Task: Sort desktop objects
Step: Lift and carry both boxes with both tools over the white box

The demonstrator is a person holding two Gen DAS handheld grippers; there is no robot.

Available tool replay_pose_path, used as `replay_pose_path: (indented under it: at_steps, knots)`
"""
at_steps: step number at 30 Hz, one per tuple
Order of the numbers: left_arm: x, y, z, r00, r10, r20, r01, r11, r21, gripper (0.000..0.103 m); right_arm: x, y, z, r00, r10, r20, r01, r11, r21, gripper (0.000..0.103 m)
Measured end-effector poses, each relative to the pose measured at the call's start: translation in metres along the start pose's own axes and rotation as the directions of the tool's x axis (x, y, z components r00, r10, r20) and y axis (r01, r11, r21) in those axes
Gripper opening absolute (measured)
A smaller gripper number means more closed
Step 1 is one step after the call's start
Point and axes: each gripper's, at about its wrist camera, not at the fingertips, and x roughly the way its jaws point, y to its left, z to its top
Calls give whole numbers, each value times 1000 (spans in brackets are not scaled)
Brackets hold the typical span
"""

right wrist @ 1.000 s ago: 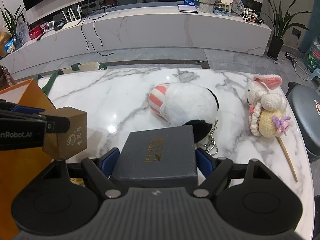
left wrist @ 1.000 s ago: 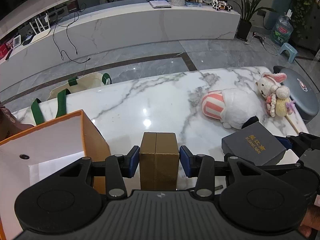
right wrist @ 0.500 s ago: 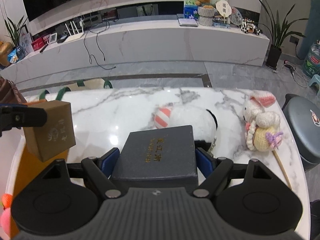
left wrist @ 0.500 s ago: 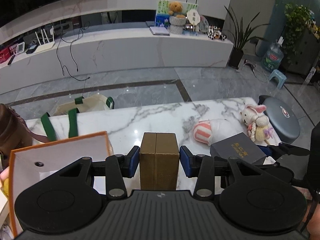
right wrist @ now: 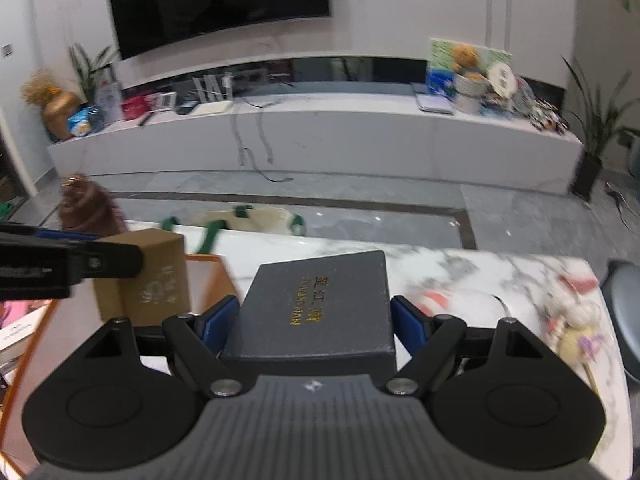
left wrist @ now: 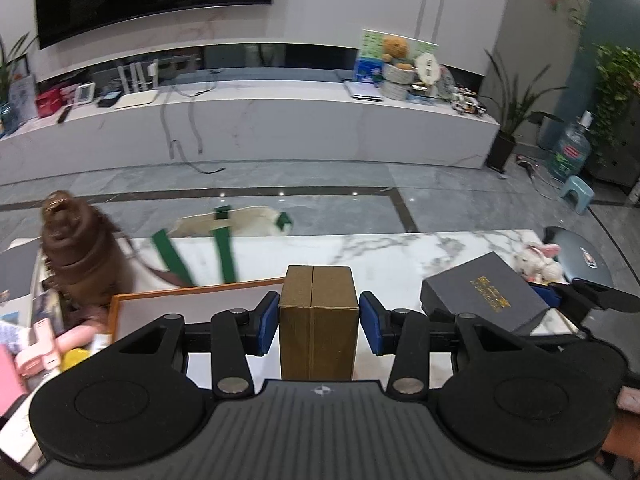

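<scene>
Over the orange bin (left wrist: 192, 292) at table's (left wrist: 400, 252) left end: both boxes now ride higher than a sec ago, carried across from mid-table. L gripper (left wrist: 319, 322) pinches gold box (left wrist: 318, 320); R gripper (right wrist: 316, 322) clamps grey box (right wrist: 320, 304), jaws wide. Plush toys (right wrist: 572, 320) left behind on marble. Looks like drop-off into bin comes next, toys after.
</scene>
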Motion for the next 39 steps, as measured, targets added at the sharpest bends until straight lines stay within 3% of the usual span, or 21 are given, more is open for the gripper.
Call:
replay_pose_path:
  at_steps: [11, 21, 29, 39]
  knots:
    - [16, 62, -12, 995, 81, -66, -85, 995, -58, 50, 7, 82, -11, 993, 108, -46, -113, 984, -140, 82]
    - [38, 75, -26, 983, 122, -138, -127, 992, -26, 50, 30, 110, -30, 986, 130, -109, -149, 970, -193, 82]
    - [57, 78, -39, 971, 113, -213, -115, 993, 3, 50, 52, 136, -47, 980, 130, -153, -170, 941, -293, 82]
    - [78, 85, -48, 958, 114, -262, -114, 993, 17, 50, 77, 142, -60, 972, 107, -207, -169, 935, -313, 82]
